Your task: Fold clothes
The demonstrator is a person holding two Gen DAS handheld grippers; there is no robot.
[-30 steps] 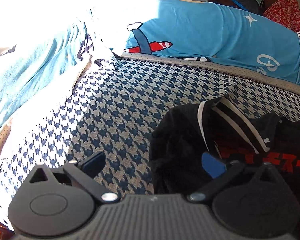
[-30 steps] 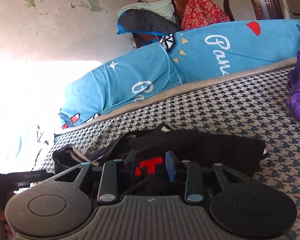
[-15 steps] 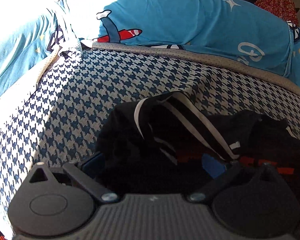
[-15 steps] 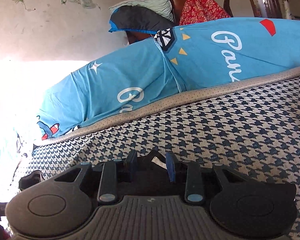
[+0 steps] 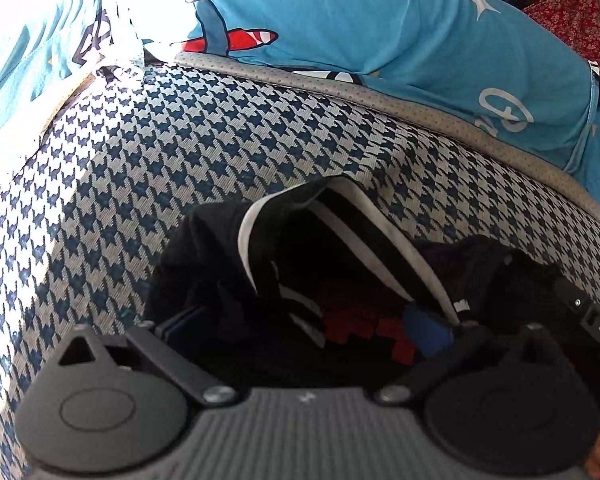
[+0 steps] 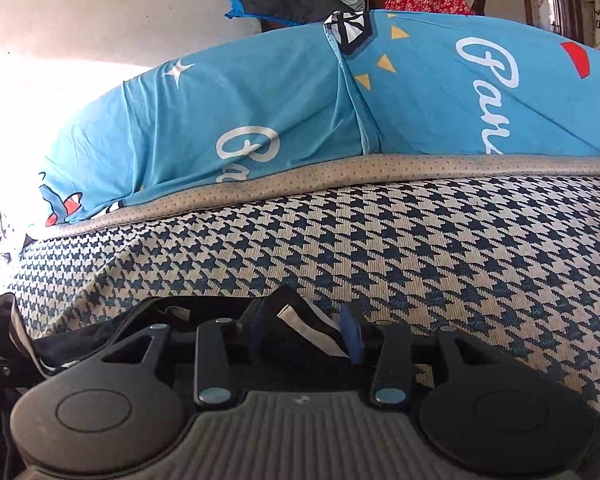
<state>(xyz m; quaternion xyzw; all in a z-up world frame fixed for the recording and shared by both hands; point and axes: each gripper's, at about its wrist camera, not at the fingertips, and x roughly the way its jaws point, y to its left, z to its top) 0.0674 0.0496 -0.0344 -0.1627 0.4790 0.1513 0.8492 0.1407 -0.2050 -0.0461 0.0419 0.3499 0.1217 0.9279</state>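
Garment: the black garment [image 5: 220, 264] with white stripes and red print lies bunched on the houndstooth bed [image 5: 180, 152], near the blue quilt [image 5: 380, 40].
Right gripper [image 6: 306, 330]: its jaws are opening; a black-and-white fold sits between them, and I think it is being let go.
Left gripper [image 5: 300, 324]: jaws wide, cloth between them, not pinched.
Doing it well: in my judgement, lay the fold flat and release only when the edges line up, then smooth it.
Containers: none is visible.
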